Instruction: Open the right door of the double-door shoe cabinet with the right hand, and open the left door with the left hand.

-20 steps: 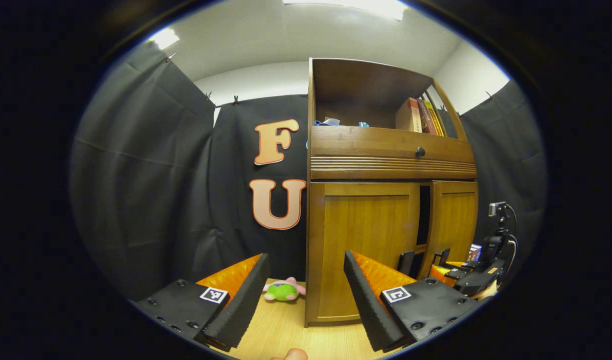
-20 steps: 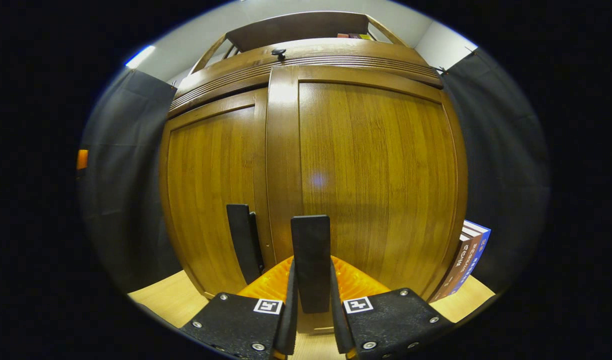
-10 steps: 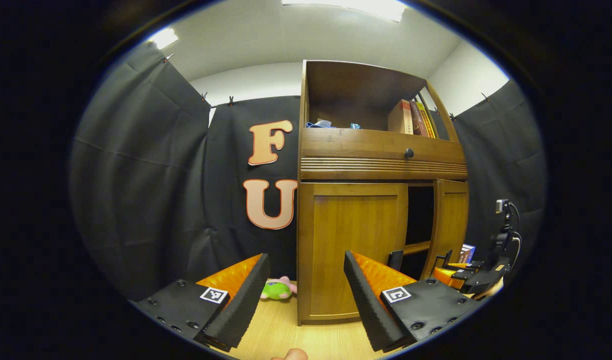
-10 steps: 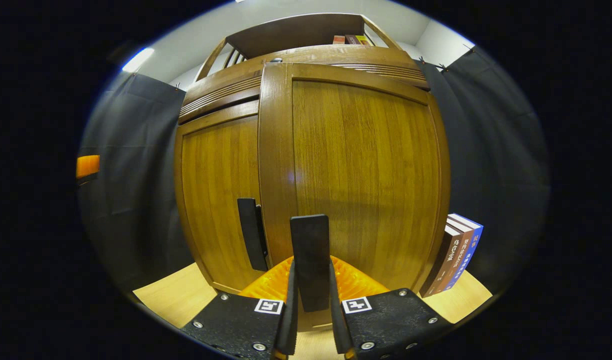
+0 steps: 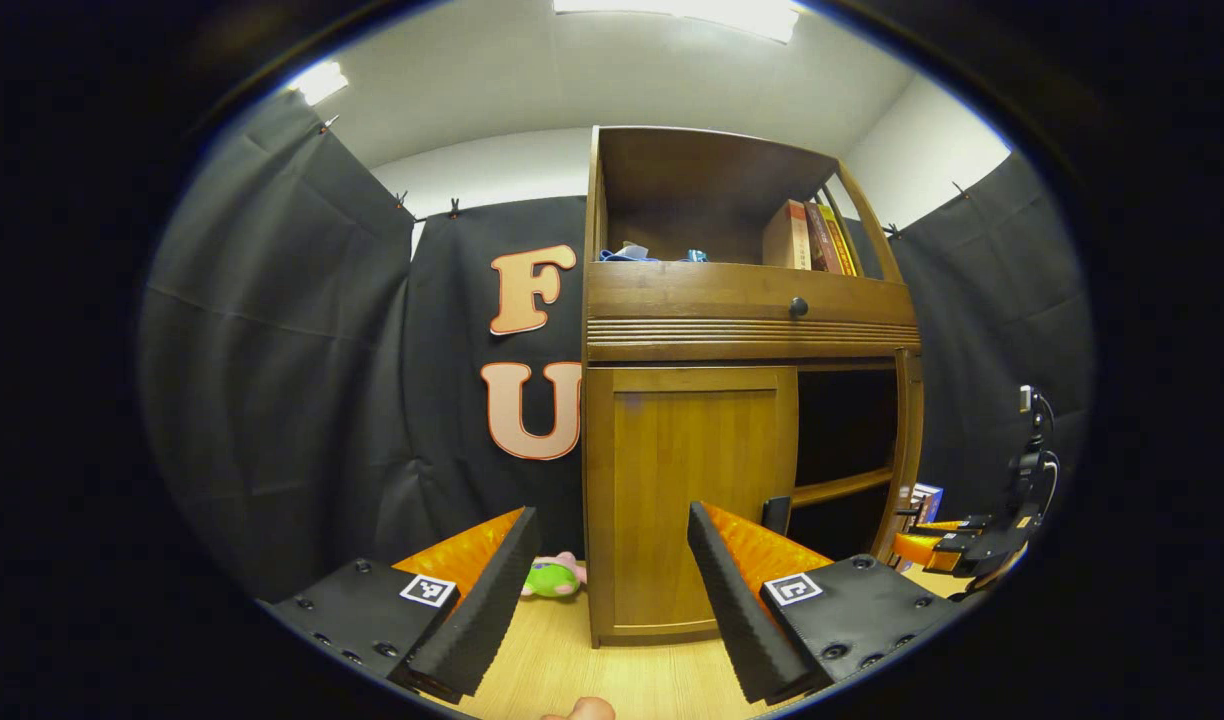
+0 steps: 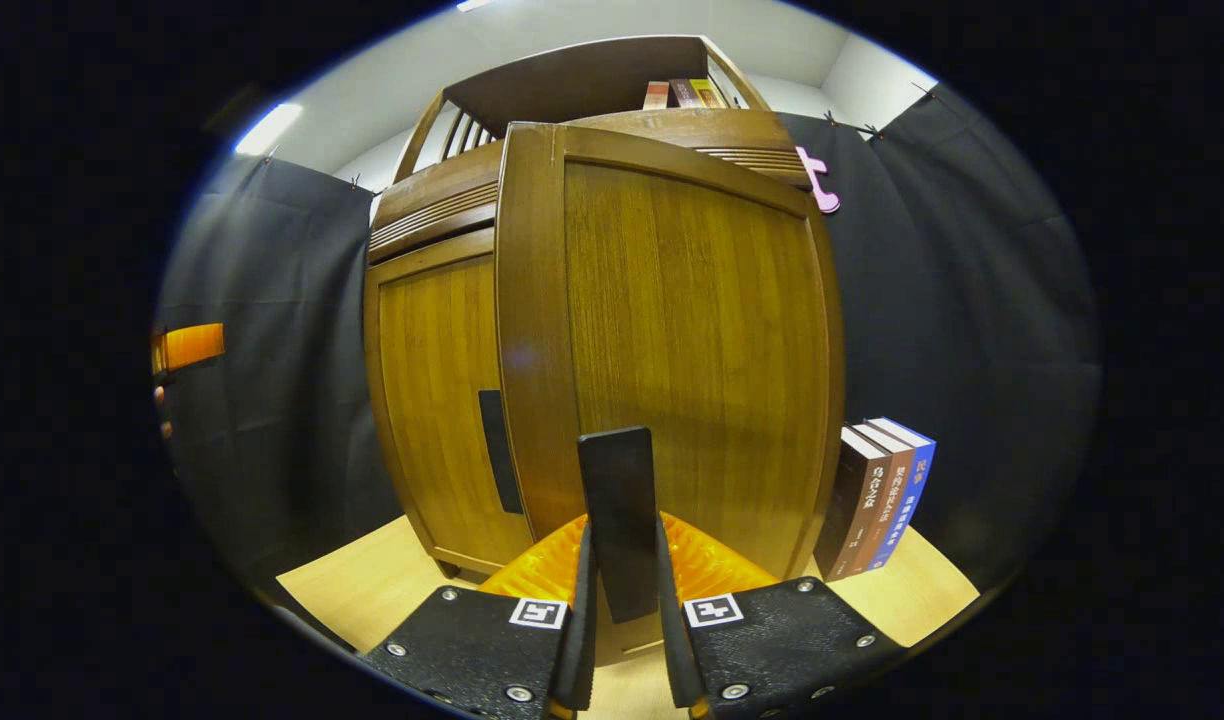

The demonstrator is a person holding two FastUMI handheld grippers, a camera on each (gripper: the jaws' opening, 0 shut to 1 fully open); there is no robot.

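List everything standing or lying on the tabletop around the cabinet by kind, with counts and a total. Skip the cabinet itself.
Plush toy, green and pink, left of the cabinet: 1
Upright books right of the cabinet: 3
Total: 4

The right door (image 6: 672, 340) is swung wide, so the cabinet's dark right bay (image 5: 844, 420) is left reachable — crossed by one shelf board (image 5: 837, 487). The left bay is blocked by the closed left door (image 5: 692, 500); books (image 6: 877, 497) are stood beside the cabinet.

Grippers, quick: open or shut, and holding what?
Left gripper: open, holding nothing.
Right gripper: shut on the right door's handle.
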